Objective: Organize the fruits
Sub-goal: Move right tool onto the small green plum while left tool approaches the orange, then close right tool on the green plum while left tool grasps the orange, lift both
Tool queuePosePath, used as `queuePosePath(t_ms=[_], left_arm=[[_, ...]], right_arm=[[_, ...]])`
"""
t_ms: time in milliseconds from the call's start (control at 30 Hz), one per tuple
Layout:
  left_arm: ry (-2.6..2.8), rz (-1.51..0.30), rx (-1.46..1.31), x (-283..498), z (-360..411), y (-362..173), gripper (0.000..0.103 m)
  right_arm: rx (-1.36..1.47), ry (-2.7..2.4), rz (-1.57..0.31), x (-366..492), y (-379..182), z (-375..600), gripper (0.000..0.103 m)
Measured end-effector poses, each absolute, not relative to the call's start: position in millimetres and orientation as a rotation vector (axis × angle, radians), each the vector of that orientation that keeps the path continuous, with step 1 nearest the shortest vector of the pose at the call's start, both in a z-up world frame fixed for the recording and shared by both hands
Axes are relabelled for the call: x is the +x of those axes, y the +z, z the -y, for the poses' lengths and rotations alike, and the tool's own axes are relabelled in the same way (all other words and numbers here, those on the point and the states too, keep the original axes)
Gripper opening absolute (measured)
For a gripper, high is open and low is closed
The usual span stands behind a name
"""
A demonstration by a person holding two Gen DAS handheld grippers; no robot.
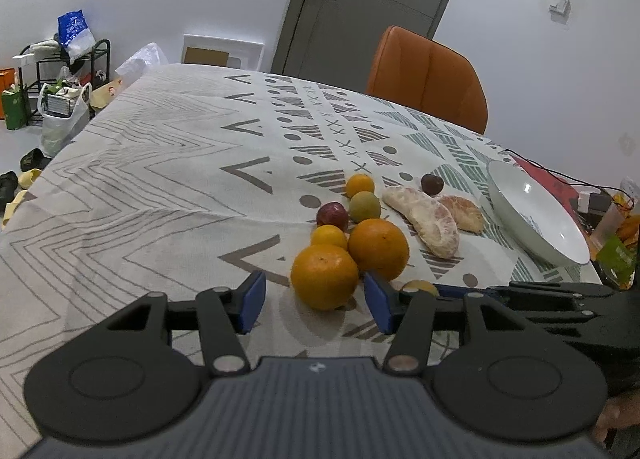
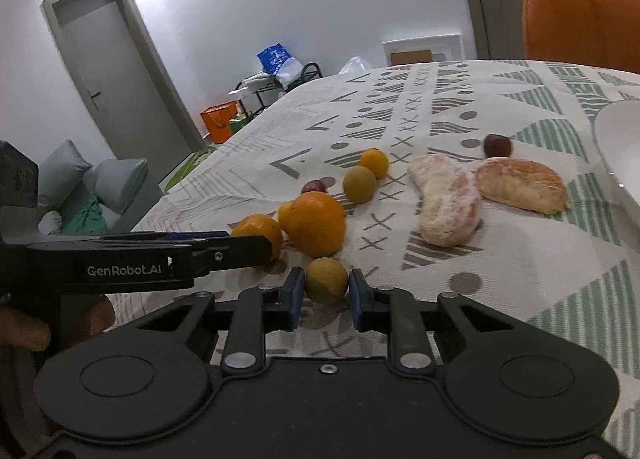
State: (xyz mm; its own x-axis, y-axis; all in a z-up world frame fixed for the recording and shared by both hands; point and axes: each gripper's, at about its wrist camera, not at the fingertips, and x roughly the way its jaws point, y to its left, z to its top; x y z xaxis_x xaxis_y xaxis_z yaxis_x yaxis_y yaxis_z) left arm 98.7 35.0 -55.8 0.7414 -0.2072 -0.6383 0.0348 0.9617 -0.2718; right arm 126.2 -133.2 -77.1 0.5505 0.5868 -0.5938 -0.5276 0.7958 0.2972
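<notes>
Loose fruit lies on the patterned tablecloth [image 1: 168, 179]. My left gripper [image 1: 316, 303] is open, its blue pads either side of the nearest orange [image 1: 324, 277] without touching it. Behind sit a larger orange [image 1: 378, 247], a small orange [image 1: 328, 237], a red plum [image 1: 332, 215], a greenish fruit [image 1: 365, 206] and another small orange [image 1: 360, 185]. My right gripper [image 2: 326, 299] is shut on a small yellow fruit [image 2: 326, 279] that rests on the cloth, with both pads against it. Two peeled pomelo pieces [image 2: 448, 203] [image 2: 520, 185] and a dark plum [image 2: 497, 145] lie toward the white bowl [image 1: 532, 215].
An orange chair [image 1: 428, 75] stands at the table's far side. Cables, a cup and packets [image 1: 612, 219] crowd the table's right end behind the bowl. The left arm's tool [image 2: 140, 259] reaches across the right wrist view over an orange [image 2: 260, 233].
</notes>
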Motion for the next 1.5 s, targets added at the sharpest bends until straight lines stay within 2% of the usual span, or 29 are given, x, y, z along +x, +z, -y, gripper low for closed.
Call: queuePosePath(t_ms=[67, 167, 200, 667, 1500], left_arm=[[-0.133, -0.728, -0.247, 100.4, -32.8, -57.0, 0.053], [-0.132, -0.733, -0.263, 105.8, -31.8, -59.8, 0.038], [-0.130, -0.733, -0.274, 107.6, -31.9, -60.4, 0.037], [-0.113, -0.665, -0.229, 109.4, -9.4, -34.1, 0.036], [-0.251, -0.639, -0.131, 128.5, 81.2, -17.1, 0.036]], right_arm=[[0.090, 0.648, -0.731, 125.6, -75.4, 138.4, 0.022], [0.093, 0.632, -0.718, 125.1, -71.6, 146.5, 0.022], [0.096, 0.626, -0.715, 124.7, -70.0, 149.4, 0.022], [0.140, 0.518, -0.630, 115.6, -50.8, 199.9, 0.022], [0.226, 0.338, -0.527, 108.1, -41.8, 291.8, 0.022]])
